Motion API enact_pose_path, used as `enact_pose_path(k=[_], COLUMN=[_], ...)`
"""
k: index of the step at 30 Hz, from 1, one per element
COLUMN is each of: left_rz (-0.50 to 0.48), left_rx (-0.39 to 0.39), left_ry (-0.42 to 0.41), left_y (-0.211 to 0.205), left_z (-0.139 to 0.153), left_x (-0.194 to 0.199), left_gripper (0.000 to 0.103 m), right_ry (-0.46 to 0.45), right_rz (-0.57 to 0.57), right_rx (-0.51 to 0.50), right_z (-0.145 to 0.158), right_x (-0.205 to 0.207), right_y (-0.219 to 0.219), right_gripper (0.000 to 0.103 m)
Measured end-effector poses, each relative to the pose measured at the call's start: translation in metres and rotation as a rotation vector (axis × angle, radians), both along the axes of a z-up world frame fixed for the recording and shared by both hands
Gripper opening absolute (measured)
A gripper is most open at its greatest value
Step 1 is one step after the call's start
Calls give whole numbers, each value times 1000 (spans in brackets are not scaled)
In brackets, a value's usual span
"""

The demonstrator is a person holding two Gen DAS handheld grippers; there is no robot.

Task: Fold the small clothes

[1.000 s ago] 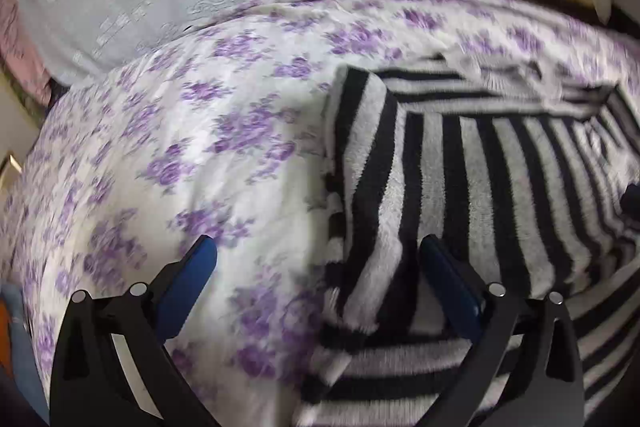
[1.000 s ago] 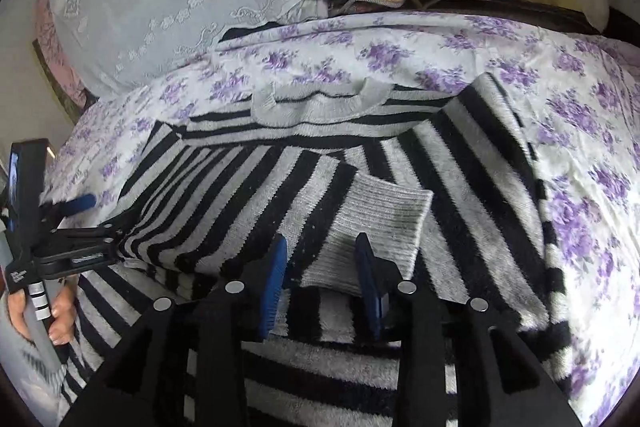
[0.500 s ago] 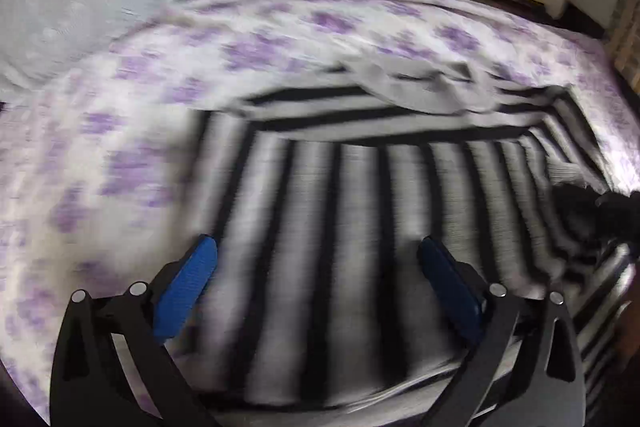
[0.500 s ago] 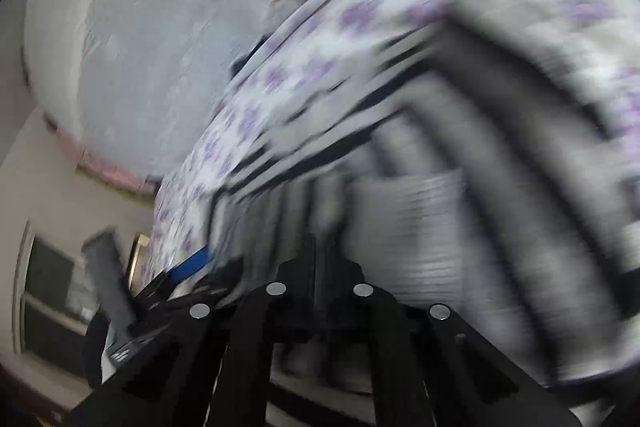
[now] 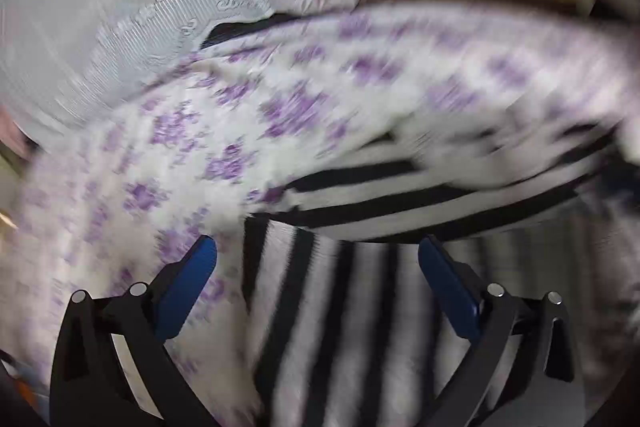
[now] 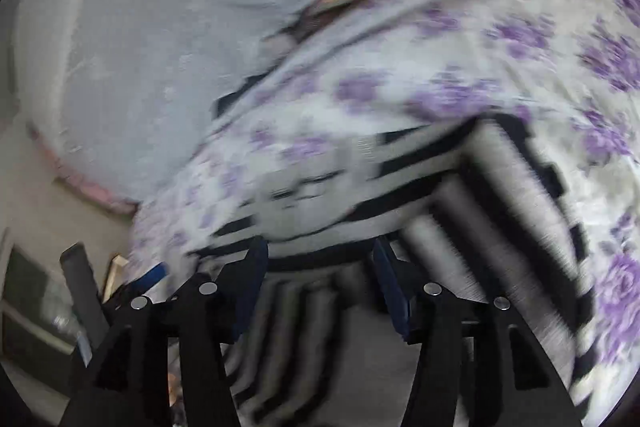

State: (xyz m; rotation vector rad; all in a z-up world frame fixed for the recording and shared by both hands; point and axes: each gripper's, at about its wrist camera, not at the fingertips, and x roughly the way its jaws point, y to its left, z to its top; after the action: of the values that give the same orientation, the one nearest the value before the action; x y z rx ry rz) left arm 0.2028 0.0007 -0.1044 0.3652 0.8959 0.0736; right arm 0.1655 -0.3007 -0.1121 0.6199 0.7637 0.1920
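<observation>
The left gripper (image 5: 318,267) is seen wide open and empty over the striped sweater (image 5: 360,307) on the floral bedspread (image 5: 240,115), while only the right view shows the right gripper (image 6: 318,281), jaws just reopened, nothing pinched, sweater lying beneath and beyond.

Black grippers (image 5: 318,263) — blue pads (image 5: 188,281) (silver screws).

You are working with two grippers, the left gripper (image 5: 318,261) and the right gripper (image 6: 318,263), each showing two blue-padded fingers (image 5: 186,281). One black-and-white striped sweater (image 5: 360,307) is lying on one floral bedspread (image 5: 240,115). One pale lace-patterned cover (image 5: 120,7) is lying behind.
</observation>
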Motion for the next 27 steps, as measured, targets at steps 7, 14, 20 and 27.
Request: enact_pose_path(k=[7,14,20,27], left_rz=[200,132,155,98], left_rx=[-291,-270,-33,78], left_ry=[30,-93,-25,-150], left_y=[86,68,53,35], left_z=[0,25,-9,4], left_x=[20,-3,10,-45], left_gripper=[99,99,99,99], right_ry=[-31,-124,-31,-157], right_rz=[-361,-136,-222,-181], right_rx=[190,188,95,23], right_z=[-10,13,-9,19], right_x=[-35,-34,-29,-82], right_y=[-112,-65,-75,-70], right_gripper=[18,41,29,43])
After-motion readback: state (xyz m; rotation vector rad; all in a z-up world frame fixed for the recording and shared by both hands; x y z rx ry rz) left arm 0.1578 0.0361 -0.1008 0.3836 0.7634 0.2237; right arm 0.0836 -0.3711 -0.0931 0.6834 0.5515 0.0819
